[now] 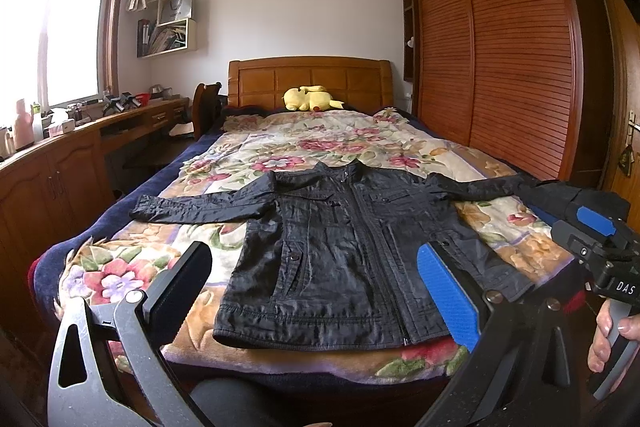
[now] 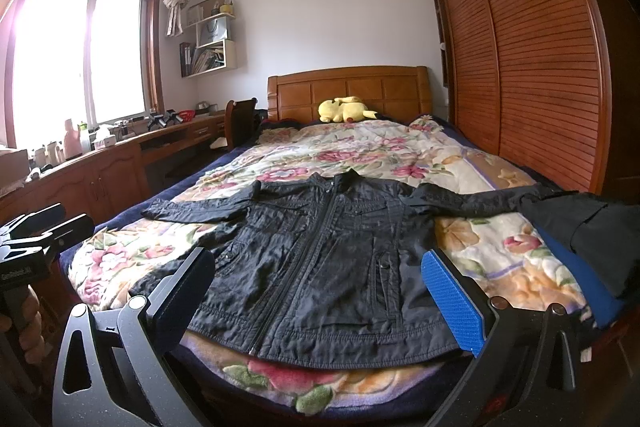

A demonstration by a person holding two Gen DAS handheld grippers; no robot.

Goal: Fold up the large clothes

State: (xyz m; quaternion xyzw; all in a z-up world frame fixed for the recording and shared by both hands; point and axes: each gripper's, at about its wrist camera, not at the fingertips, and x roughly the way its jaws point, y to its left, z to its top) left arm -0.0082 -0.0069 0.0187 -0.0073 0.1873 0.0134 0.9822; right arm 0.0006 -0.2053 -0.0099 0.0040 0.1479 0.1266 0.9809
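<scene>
A black zip-up jacket [image 1: 332, 247] lies flat, front up, on the floral bedspread [image 1: 280, 147], sleeves spread to both sides and hem toward me; it also shows in the right wrist view [image 2: 320, 259]. My left gripper [image 1: 316, 291] is open and empty, held above the foot of the bed before the hem. My right gripper [image 2: 320, 295] is open and empty, also above the hem. The right gripper shows at the right edge of the left wrist view [image 1: 600, 239]; the left gripper shows at the left edge of the right wrist view [image 2: 36, 235].
A yellow plush toy [image 1: 310, 99] lies by the wooden headboard [image 1: 308, 79]. A dark garment [image 2: 592, 227] lies at the bed's right edge beside the right sleeve. A louvred wardrobe [image 1: 500, 47] stands right; a desk with clutter [image 1: 80, 131] runs along the left.
</scene>
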